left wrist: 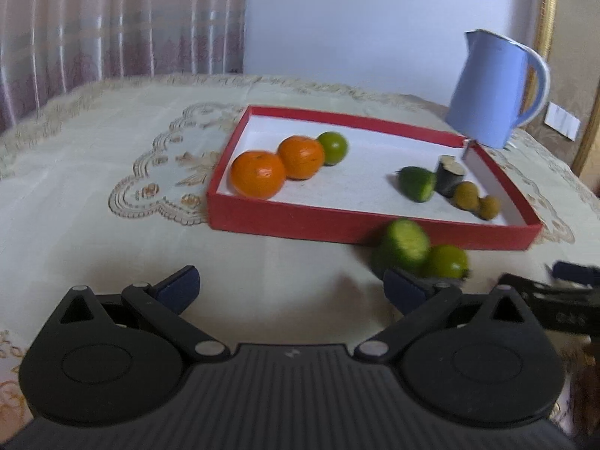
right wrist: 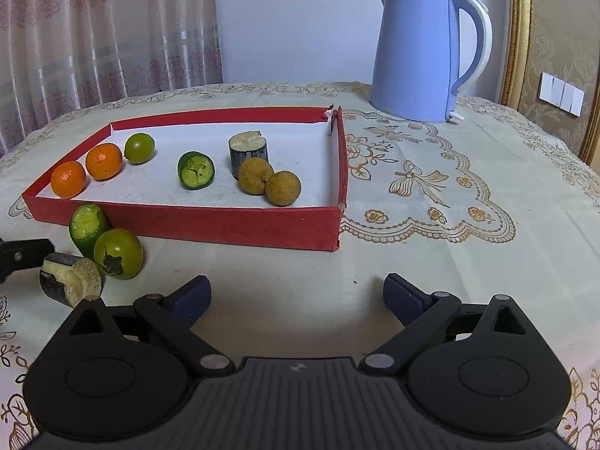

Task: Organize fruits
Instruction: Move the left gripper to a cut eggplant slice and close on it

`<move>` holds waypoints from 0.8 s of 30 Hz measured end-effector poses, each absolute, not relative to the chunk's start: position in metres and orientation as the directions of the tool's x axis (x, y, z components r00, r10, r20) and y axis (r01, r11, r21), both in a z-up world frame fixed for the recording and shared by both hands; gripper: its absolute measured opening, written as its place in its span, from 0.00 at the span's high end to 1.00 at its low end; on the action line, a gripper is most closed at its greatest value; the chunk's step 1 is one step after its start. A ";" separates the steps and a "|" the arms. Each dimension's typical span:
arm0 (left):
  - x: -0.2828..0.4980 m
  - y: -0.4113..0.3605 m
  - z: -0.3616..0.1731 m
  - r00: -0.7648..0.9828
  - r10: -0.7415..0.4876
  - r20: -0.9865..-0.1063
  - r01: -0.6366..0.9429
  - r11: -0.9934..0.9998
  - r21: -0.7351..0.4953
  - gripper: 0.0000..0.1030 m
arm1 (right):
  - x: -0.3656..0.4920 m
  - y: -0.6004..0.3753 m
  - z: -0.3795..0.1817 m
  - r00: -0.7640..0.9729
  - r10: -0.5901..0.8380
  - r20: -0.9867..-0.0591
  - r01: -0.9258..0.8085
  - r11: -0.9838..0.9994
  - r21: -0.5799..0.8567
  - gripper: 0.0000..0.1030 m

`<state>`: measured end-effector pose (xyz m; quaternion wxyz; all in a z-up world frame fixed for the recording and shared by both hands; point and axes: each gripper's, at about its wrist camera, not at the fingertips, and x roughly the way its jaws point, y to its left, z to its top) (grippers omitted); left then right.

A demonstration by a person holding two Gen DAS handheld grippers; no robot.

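A red tray (right wrist: 232, 225) (left wrist: 300, 221) holds two oranges (right wrist: 68, 179) (right wrist: 103, 160), a green citrus (right wrist: 139, 147), a cut green piece (right wrist: 195, 170), a dark cut stub (right wrist: 248, 149) and two brown longans (right wrist: 256, 175) (right wrist: 283, 188). On the cloth in front of the tray lie a cut green piece (right wrist: 87, 225) (left wrist: 407, 242), a whole green fruit (right wrist: 118, 253) (left wrist: 448, 260) and a dark cut stub (right wrist: 71, 279). My left gripper (left wrist: 290, 292) is open and empty, just left of these. My right gripper (right wrist: 296, 296) is open and empty, right of them.
A blue electric kettle (right wrist: 423, 52) (left wrist: 495, 90) stands behind the tray's far right corner. An embroidered cloth (right wrist: 431, 187) covers the table. Curtains hang at the back left and a gold frame edge (right wrist: 519, 30) stands at the right.
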<state>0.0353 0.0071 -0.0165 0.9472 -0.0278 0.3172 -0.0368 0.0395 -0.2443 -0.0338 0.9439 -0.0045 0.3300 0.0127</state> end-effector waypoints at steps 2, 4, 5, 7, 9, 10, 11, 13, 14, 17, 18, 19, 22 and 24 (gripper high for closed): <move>0.025 -0.005 -0.012 0.817 -0.065 -0.574 0.069 0.997 -0.015 0.00 | 0.039 -0.244 -0.034 0.782 0.021 -0.623 -0.027 1.000 0.000 0.03; 0.017 -0.016 -0.010 0.840 -0.044 -0.541 0.076 0.996 0.038 0.00 | 0.039 -0.244 -0.034 0.782 0.021 -0.623 -0.027 1.000 0.000 0.03; 0.016 -0.021 -0.009 0.843 -0.037 -0.537 0.078 0.995 0.055 0.00 | 0.039 -0.244 -0.034 0.782 0.021 -0.623 -0.027 1.000 0.000 0.03; 0.016 -0.027 -0.009 0.846 -0.029 -0.532 0.079 0.994 0.071 0.00 | 0.039 -0.244 -0.034 0.782 0.021 -0.623 -0.027 1.000 0.000 0.03; 0.018 -0.029 -0.008 0.844 -0.015 -0.536 0.061 0.996 0.068 0.00 | 0.039 -0.244 -0.034 0.782 0.021 -0.623 -0.027 1.000 0.000 0.03; 0.018 -0.028 -0.007 0.841 -0.009 -0.541 0.050 0.997 0.060 0.00 | 0.039 -0.244 -0.034 0.782 0.021 -0.623 -0.027 1.000 0.000 0.03; 0.018 -0.026 -0.007 0.841 -0.014 -0.540 0.047 0.998 0.047 0.00 | 0.039 -0.244 -0.034 0.782 0.021 -0.623 -0.027 1.000 0.000 0.03; 0.015 -0.024 -0.005 0.840 -0.024 -0.542 0.046 0.999 0.027 0.00 | 0.039 -0.244 -0.034 0.782 0.021 -0.623 -0.027 1.000 0.000 0.03; 0.013 -0.024 -0.004 0.843 -0.037 -0.536 0.054 0.998 0.016 0.00 | 0.039 -0.244 -0.034 0.782 0.021 -0.623 -0.027 1.000 0.000 0.03; 0.005 -0.026 0.000 0.855 -0.075 -0.513 0.089 0.996 0.003 0.00 | 0.039 -0.244 -0.034 0.782 0.021 -0.623 -0.027 1.000 0.000 0.03; 0.003 -0.029 0.001 0.856 -0.090 -0.510 0.107 0.994 0.004 0.00 | 0.039 -0.244 -0.034 0.782 0.021 -0.623 -0.027 1.000 0.000 0.03; 0.002 -0.033 0.001 0.855 -0.100 -0.508 0.124 0.992 0.013 0.00 | 0.039 -0.244 -0.034 0.782 0.021 -0.623 -0.027 1.000 0.000 0.03; 0.000 -0.045 -0.003 0.854 -0.095 -0.512 0.146 0.987 0.060 0.00 | 0.040 -0.244 -0.034 0.782 0.022 -0.623 -0.027 1.000 0.000 0.03; 0.003 -0.050 -0.007 0.850 -0.068 -0.522 0.137 0.986 0.094 0.00 | 0.040 -0.244 -0.034 0.782 0.022 -0.623 -0.027 1.000 0.000 0.03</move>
